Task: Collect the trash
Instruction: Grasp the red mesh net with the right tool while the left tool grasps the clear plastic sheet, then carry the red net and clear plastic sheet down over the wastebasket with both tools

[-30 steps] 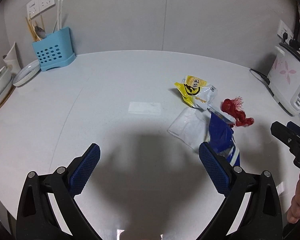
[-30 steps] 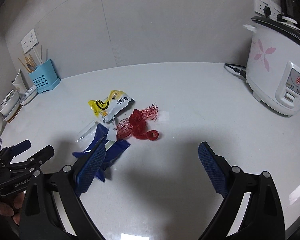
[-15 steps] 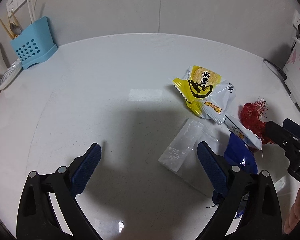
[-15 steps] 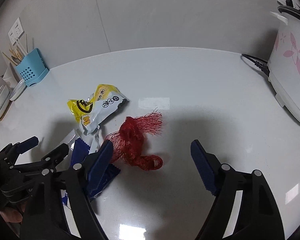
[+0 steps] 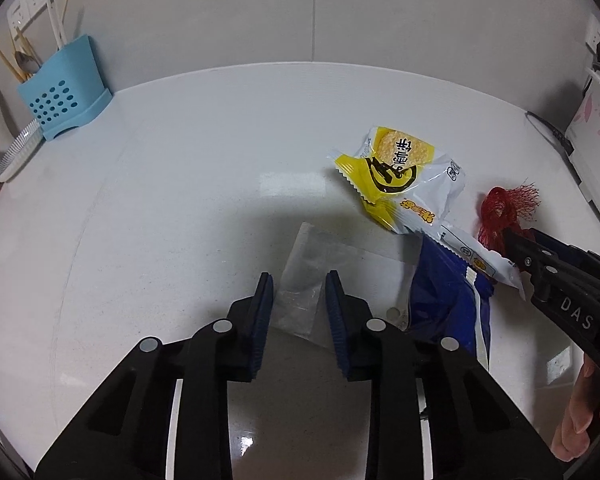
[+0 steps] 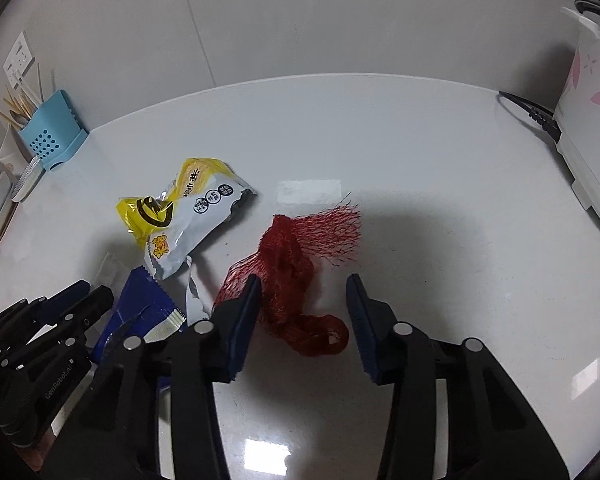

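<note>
On the white counter (image 5: 180, 208) lie a clear plastic bag (image 5: 312, 256), a yellow-and-white snack wrapper (image 5: 400, 176), a blue wrapper (image 5: 448, 304) and a red net bag (image 6: 296, 256). My left gripper (image 5: 299, 286) is low over the near end of the clear bag. Its jaws are closing, the bag lies between them, and a gap still shows at each pad. My right gripper (image 6: 304, 294) straddles the red net with closing jaws. Its left pad (image 6: 246, 312) is at the net's edge and the right pad stands apart from it. The left gripper (image 6: 72, 300) also shows at the lower left in the right wrist view.
A blue utensil holder (image 5: 64, 96) and a white plate (image 5: 16, 152) stand at the back left by the wall. A white rice cooker (image 6: 592, 120) with its black cord (image 6: 528, 112) is at the right. A person's hand (image 5: 580, 412) holds the right gripper's handle.
Both grippers came forward and down over the trash. Their jaws narrowed from wide apart, the left around the clear bag, the right around the red net.
</note>
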### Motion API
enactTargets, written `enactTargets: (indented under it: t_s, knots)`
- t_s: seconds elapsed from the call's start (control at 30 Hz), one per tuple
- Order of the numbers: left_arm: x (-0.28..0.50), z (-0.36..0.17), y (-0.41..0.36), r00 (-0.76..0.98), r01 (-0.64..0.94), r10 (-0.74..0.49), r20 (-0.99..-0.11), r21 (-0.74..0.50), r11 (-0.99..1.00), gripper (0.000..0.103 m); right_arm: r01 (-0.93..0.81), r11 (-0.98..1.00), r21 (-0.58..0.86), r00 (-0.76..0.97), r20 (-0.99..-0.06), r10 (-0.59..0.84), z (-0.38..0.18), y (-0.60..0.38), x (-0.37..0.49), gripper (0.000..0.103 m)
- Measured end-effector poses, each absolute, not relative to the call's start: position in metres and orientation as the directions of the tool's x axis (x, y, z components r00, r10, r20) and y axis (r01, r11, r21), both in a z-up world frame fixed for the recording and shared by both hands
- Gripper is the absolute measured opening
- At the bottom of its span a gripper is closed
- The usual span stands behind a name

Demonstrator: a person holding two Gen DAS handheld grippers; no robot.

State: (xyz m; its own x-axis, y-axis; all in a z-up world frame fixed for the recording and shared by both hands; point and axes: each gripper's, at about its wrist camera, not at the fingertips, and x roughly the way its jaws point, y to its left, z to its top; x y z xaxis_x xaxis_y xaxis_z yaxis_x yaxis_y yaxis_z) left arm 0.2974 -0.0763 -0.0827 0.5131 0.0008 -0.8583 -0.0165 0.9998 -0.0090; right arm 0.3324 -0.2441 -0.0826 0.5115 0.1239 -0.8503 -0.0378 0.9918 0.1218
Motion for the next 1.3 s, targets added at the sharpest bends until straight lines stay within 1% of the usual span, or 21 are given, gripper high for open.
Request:
enactTargets:
  t_s: [0.07, 0.13, 0.17, 0.4, 0.97, 1.3]
  knots:
    - [0.297, -0.083, -0.073, 0.517, -0.018, -0.004, -0.856, -0.015, 1.0, 0.021, -0.033, 0.993, 0.112, 0.517, -0.848, 0.113, -0.082, -0.244, 0.332, 0.025]
    - [0.295, -0.081, -0.071, 0.527, -0.021, -0.006, -0.85, -0.02, 1.0, 0.016, -0.031, 0.994, 0.107, 0.523, -0.846, 0.107, -0.081, -0.244, 0.331, 0.022]
    - [0.295, -0.08, -0.071, 0.531, -0.023, -0.004, -0.848, -0.019, 1.0, 0.01, -0.03, 0.995, 0.098, 0.526, -0.845, 0.099, -0.08, -0.244, 0.33, 0.02]
    - [0.292, -0.077, -0.066, 0.541, -0.018, -0.008, -0.841, -0.021, 1.0, 0.006, -0.015, 0.996, 0.084, 0.543, -0.836, 0.078, -0.073, -0.251, 0.321, 0.018]
    - [0.265, -0.053, -0.059, 0.585, -0.015, -0.003, -0.811, -0.014, 1.0, 0.004, 0.0, 0.997, 0.08, 0.583, -0.81, 0.065, -0.047, -0.263, 0.289, 0.017]
    - [0.235, -0.031, -0.056, 0.61, -0.013, -0.007, -0.793, -0.019, 1.0, 0.003, 0.008, 0.997, 0.072, 0.615, -0.787, 0.052, -0.015, -0.268, 0.256, 0.017]
